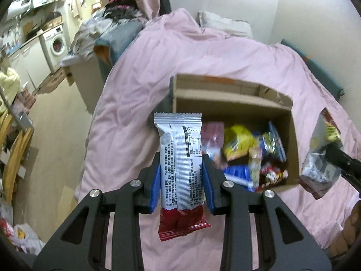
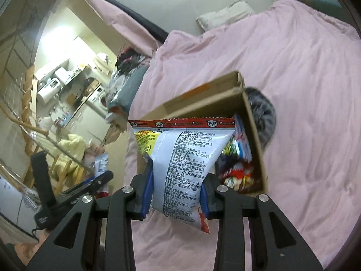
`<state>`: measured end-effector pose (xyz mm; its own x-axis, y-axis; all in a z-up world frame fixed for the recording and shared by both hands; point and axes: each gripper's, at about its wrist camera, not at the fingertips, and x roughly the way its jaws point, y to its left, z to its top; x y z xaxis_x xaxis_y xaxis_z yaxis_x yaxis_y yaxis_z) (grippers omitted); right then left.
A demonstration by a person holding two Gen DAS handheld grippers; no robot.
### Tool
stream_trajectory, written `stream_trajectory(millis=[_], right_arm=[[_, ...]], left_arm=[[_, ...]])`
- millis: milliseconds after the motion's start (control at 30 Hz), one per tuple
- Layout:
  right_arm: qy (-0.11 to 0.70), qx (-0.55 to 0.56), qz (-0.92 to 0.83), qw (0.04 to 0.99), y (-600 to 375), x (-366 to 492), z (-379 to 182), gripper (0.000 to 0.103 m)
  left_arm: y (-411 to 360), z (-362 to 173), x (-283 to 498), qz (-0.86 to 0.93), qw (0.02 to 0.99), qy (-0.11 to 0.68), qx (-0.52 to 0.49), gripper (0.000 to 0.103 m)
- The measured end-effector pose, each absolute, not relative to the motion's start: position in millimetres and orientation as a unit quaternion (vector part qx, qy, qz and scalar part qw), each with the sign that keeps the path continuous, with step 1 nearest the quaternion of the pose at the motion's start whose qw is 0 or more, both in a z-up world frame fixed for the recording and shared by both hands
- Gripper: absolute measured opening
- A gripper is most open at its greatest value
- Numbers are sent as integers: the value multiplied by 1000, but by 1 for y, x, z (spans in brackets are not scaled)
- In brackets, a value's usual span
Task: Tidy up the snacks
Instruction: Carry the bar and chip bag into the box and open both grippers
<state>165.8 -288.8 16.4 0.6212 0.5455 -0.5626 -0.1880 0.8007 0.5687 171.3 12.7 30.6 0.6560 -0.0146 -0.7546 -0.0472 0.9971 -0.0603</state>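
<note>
My left gripper (image 1: 181, 180) is shut on a long silver snack bar wrapper with a red end (image 1: 179, 169), held upright above the pink bedcover. An open cardboard box (image 1: 234, 103) with several colourful snack packs inside sits on the bed just beyond and right of it. My right gripper (image 2: 177, 187) is shut on a puffy white snack bag with a red top seal (image 2: 180, 158), its printed back towards the camera. The same box (image 2: 203, 103) lies behind that bag. In the left wrist view the right gripper (image 1: 338, 158) and its bag (image 1: 320, 171) show at the right edge.
A pink duvet (image 1: 203, 52) covers the bed, with a pillow (image 1: 225, 22) at its head. A grey furry thing (image 2: 261, 113) lies against the box's far side. A grey bin with clothes (image 1: 108, 43), a washing machine (image 1: 56, 43) and cluttered floor lie left.
</note>
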Motion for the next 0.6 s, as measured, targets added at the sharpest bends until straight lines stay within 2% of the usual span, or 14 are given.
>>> stream_trajectory(millis=[233, 600], right_arm=[[387, 219, 181, 877, -289, 202, 5, 36], [421, 168, 182, 873, -259, 238, -23, 36]], left_arm=[[-2, 40, 208, -10, 922, 387, -26, 29], [-18, -6, 251, -51, 915, 398, -28, 29]])
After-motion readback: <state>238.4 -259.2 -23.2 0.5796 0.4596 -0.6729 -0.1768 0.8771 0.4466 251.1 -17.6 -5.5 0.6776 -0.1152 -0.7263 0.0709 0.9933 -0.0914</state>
